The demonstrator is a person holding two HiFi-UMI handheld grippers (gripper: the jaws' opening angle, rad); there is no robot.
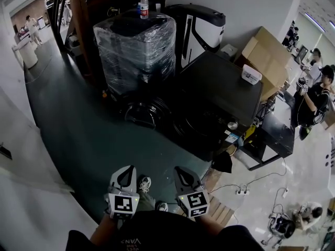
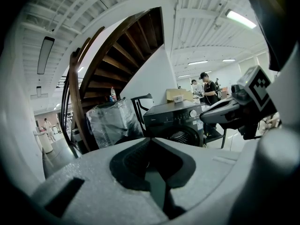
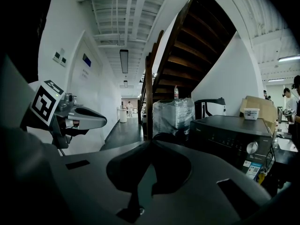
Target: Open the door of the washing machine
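A black washing machine stands ahead and to the right, some way off across the dark floor. Its round door faces me and looks closed; the left gripper view has the door under the control panel. In the right gripper view only the machine's top and its knob show. My left gripper and right gripper are side by side low in the head view, both shut with nothing between the jaws, both far short of the machine. The closed tips show in the left gripper view and the right gripper view.
A second machine wrapped in clear plastic stands left of the black one, with a bottle on top. Cardboard boxes lie behind. A wooden staircase rises at the back left. A person sits at the right; a power strip lies on the floor.
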